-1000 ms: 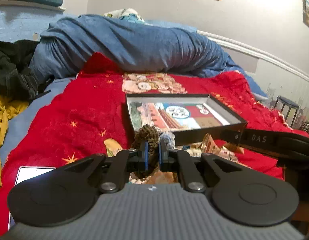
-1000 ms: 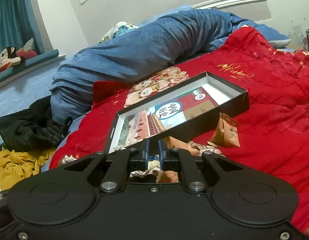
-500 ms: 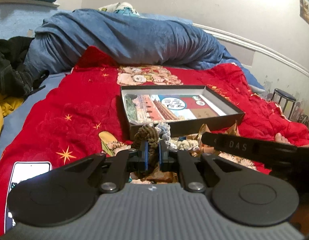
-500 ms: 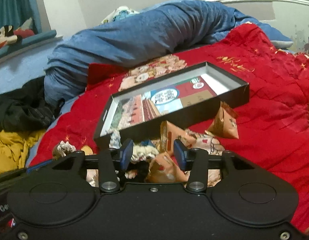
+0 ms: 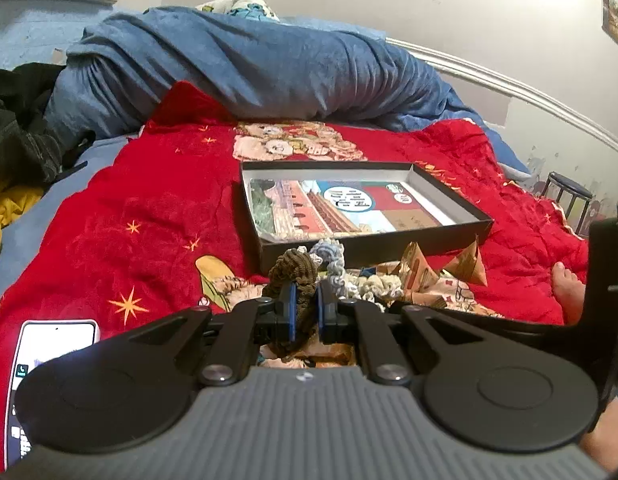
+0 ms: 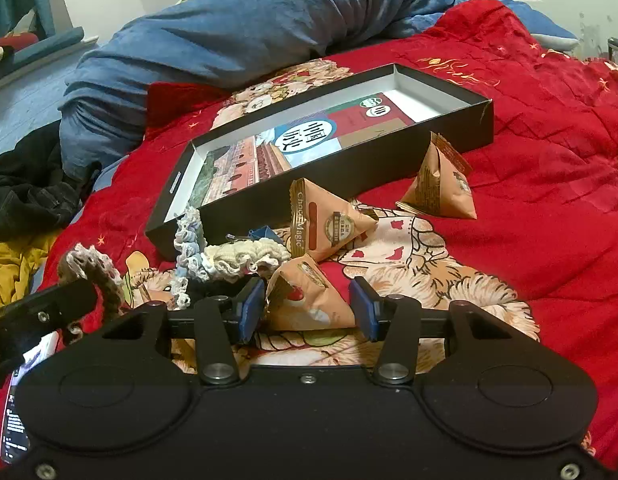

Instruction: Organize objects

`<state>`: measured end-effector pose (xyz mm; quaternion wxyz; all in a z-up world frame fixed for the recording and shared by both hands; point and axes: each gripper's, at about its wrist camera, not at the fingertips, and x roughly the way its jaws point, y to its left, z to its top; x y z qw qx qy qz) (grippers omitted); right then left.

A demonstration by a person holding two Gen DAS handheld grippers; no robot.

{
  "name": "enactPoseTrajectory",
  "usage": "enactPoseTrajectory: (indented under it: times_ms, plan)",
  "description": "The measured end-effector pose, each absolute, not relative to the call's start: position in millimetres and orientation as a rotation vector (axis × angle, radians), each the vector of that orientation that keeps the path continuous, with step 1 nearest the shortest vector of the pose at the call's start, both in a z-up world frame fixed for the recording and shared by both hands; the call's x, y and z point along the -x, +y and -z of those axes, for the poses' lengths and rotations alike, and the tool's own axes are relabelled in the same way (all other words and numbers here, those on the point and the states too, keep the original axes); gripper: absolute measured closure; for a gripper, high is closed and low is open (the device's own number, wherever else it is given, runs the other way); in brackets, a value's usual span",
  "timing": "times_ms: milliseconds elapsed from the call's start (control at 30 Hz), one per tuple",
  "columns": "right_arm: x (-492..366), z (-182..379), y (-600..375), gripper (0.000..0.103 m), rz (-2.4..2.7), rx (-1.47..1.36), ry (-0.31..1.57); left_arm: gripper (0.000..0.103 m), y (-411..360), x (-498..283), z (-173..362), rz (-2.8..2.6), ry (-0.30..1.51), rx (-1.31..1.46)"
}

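Observation:
My left gripper [image 5: 305,312] is shut on a brown knitted scrunchie [image 5: 295,276], held just above the red blanket in front of the open black box [image 5: 265,240]. That scrunchie also shows at the left of the right wrist view [image 6: 95,270]. My right gripper [image 6: 307,310] is open, its jaws either side of an orange triangular snack packet [image 6: 309,296] lying on the blanket. Two more packets [image 6: 329,222] [image 6: 441,184] lie by the box [image 6: 389,152]. A cream scrunchie [image 6: 245,256] and a blue-white one [image 6: 189,240] lie in the pile.
A rolled blue duvet [image 5: 249,68] lies behind the box. A white phone [image 5: 49,344] lies at the near left on the blanket. Black and yellow clothes [image 5: 17,140] are heaped at far left. A bare foot [image 5: 567,288] rests at right.
My right gripper has opened and come down over the pile, now straddling a snack packet. My left gripper stays shut on the brown scrunchie and has lifted a little and drawn back from the box.

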<state>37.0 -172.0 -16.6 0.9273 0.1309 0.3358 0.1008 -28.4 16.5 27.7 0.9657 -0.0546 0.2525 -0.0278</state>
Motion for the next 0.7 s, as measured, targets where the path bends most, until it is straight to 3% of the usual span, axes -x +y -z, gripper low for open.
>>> enactPoseTrajectory:
  times_ms: [233,400,633,700]
  plan:
    - [-35.6,10.4,-174.4,0.060,-0.201,-0.291,0.684,0.090,17.9,28.7,-31.5,0.064,0.491,0.113]
    - [-34.9,-3.0,-180.0,0.070,-0.207,-0.311,0.667,0.090,19.0,27.7,-34.4,0.065,0.471,0.117]
    - [-33.0,-19.8,-190.3,0.074,-0.208,-0.315,0.633,0.090,19.2,27.4,-37.3,0.072,0.447,0.120]
    - [-32.7,-19.3,-194.7,0.080,-0.207,-0.316,0.638,0.090,16.5,27.1,-35.5,0.070,0.454,0.111]
